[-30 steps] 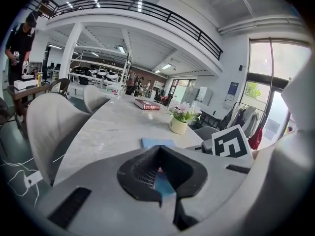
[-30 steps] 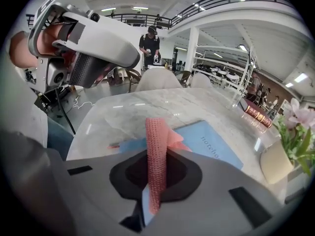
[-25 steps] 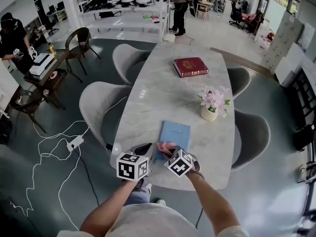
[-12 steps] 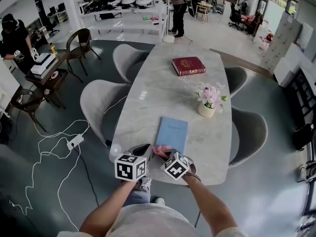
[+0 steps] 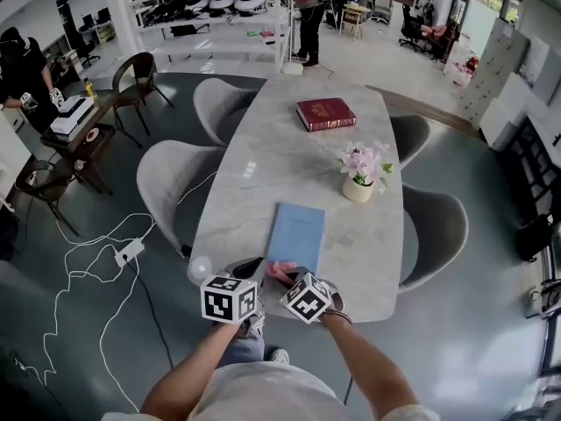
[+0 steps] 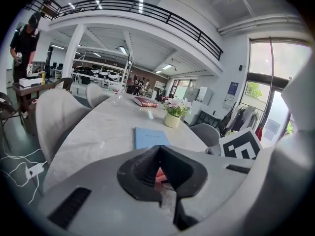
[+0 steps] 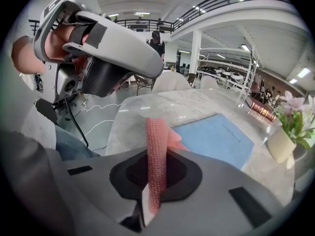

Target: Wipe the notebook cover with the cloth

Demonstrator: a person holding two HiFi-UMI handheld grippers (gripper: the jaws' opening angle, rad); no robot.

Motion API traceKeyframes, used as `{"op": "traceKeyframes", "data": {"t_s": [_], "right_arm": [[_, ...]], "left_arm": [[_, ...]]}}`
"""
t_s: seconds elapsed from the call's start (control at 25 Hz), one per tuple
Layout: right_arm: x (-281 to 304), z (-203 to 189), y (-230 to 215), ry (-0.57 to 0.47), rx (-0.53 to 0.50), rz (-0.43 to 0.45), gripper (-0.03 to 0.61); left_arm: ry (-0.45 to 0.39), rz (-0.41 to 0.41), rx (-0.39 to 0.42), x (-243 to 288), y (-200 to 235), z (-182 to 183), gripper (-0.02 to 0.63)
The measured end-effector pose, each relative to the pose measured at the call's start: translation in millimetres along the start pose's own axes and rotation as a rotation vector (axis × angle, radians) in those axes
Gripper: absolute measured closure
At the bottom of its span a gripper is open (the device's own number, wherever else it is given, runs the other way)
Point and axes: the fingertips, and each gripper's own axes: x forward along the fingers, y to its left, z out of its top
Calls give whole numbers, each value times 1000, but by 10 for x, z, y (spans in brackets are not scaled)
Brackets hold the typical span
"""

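Though head view hides grip, right gripper view shows claw [image 7: 157, 150] pinching cloth [image 7: 157, 132].

Head view: the right gripper [image 5: 289, 283] covers most of the pink cloth [image 5: 277, 274] and the near edge of the blue notebook [image 5: 296, 235], whose cover print is too small to read. Right gripper view: the picture's right edge cuts off the pink flowers [image 7: 298, 109].
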Motion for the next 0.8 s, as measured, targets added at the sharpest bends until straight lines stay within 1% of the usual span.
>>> {"op": "traceKeyframes", "data": {"t_s": [0.24, 0.44, 0.8], "right_arm": [[-214, 53, -170, -29, -6, -36, 563], [-404, 188, -480, -63, 7, -88, 563], [-501, 372, -1017, -67, -3, -160, 563]], "left_arm": [[2, -16, 1, 102, -40, 53, 606], [7, -35, 9, 236, -26, 133, 606], [19, -75, 30, 520, 45, 346, 606]]}}
